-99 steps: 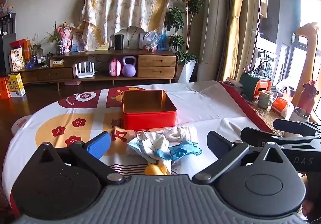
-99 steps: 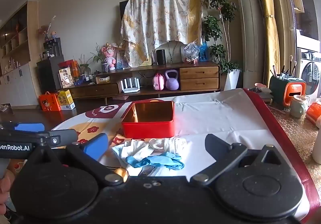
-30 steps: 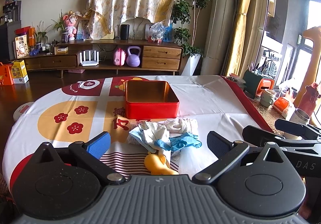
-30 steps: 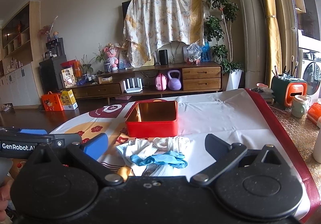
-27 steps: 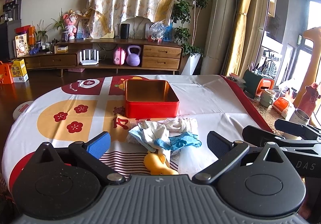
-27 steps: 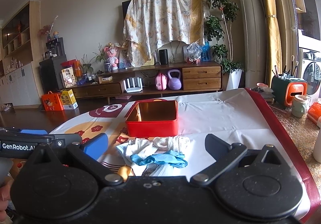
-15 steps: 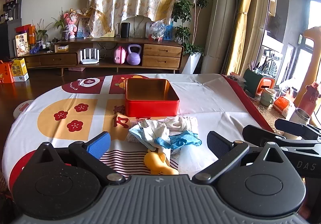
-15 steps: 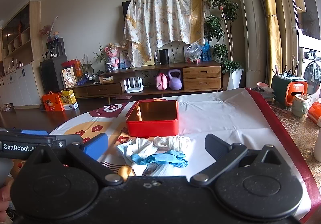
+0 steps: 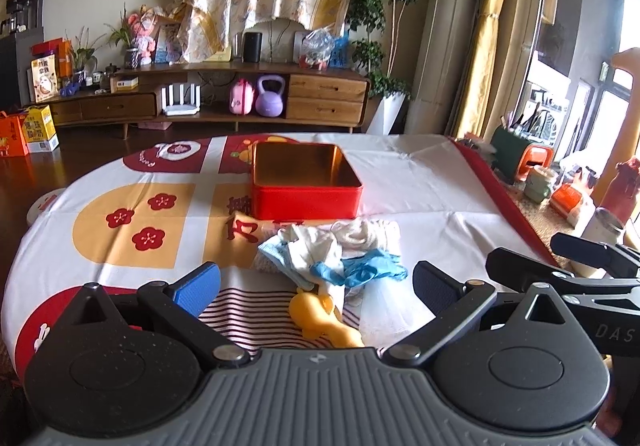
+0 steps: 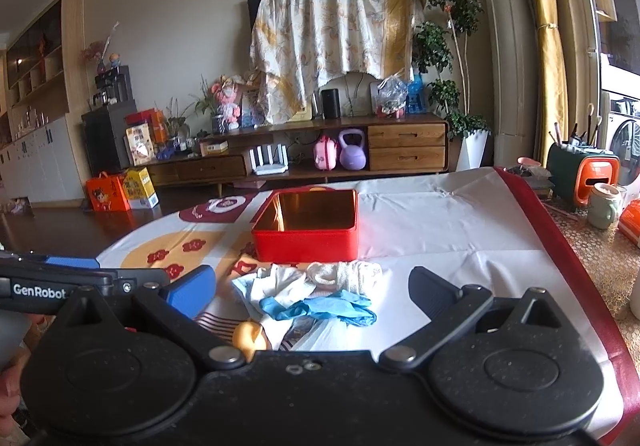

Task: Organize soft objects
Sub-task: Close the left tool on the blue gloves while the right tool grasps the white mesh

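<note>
A small heap of soft things lies on the patterned tablecloth: a blue glove (image 9: 360, 269) (image 10: 320, 308), white and pale blue cloths (image 9: 308, 246) (image 10: 276, 284), a rolled white sock (image 9: 360, 232) (image 10: 344, 272) and a yellow rubber duck (image 9: 316, 312) (image 10: 250, 336). Behind the heap stands an open red tin box (image 9: 306, 186) (image 10: 308, 226), nothing inside it. My left gripper (image 9: 316, 282) is open just short of the heap, the duck nearest. My right gripper (image 10: 314, 286) is open too, hovering before the glove.
The table's red border (image 10: 560, 246) runs along the right. Cups and an orange container (image 9: 568, 198) stand on a side surface to the right. The other gripper's black body (image 9: 580, 270) shows at the right edge of the left wrist view. A TV cabinet (image 10: 320, 150) is far behind.
Over the last seconds the left wrist view has pulled back and risen a little, so the duck shows fully. Both grippers have stayed open; the heap has not moved.
</note>
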Motion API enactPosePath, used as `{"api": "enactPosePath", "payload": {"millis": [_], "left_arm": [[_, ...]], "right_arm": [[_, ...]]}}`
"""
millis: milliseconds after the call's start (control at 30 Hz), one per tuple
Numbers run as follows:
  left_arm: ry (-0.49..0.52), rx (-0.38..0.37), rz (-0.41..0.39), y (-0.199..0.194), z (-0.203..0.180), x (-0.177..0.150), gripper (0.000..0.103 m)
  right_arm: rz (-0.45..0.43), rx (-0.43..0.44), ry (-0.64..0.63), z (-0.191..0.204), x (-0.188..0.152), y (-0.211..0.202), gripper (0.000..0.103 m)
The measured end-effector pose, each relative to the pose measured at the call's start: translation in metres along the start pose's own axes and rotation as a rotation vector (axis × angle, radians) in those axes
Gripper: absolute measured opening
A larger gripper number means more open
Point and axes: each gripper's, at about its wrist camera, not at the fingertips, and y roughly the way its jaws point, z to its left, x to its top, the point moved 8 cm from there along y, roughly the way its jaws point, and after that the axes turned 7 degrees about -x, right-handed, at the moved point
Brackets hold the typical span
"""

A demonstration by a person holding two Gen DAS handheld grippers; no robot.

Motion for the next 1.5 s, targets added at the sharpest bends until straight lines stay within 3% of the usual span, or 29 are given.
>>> {"api": "enactPosePath", "payload": {"millis": [200,333,600,833,1100,1233,1333,1500], "left_arm": [[-0.054,-0.026,0.075,0.029,0.011,-0.004,0.103],[-0.062,0.035,0.103,0.048,0.025,-0.007,0.103],[-0.06,0.045,0.133,0.091,0.04,-0.001,0.103],[-0.021,-0.019,0.14,0.118,0.02,0.004,0.103],[0.127,-0.111,0.177,0.159,-0.022,0.008,0.102],[0.185,-0.147,0.225,0.182,-0.036,0.002,0.083],[0.215,-0.174,0.254,0.195,-0.045,-0.004,0.08],[0.286,-0.191,0.31,0.214,-0.057,-0.015,0.063]], "right_arm": [[0.08,0.007,-0.038,-0.001,-0.013,0.025,0.103],[0.137,0.015,-0.082,-0.008,-0.022,0.045,0.102],[0.198,0.035,-0.169,-0.016,-0.03,0.08,0.1],[0.247,0.062,-0.223,-0.016,-0.035,0.109,0.095],[0.344,0.094,-0.215,-0.015,-0.065,0.128,0.086],[0.375,0.122,-0.188,-0.016,-0.071,0.133,0.08],[0.386,0.141,-0.185,-0.015,-0.073,0.134,0.076],[0.399,0.166,-0.174,-0.015,-0.077,0.136,0.069]]}}
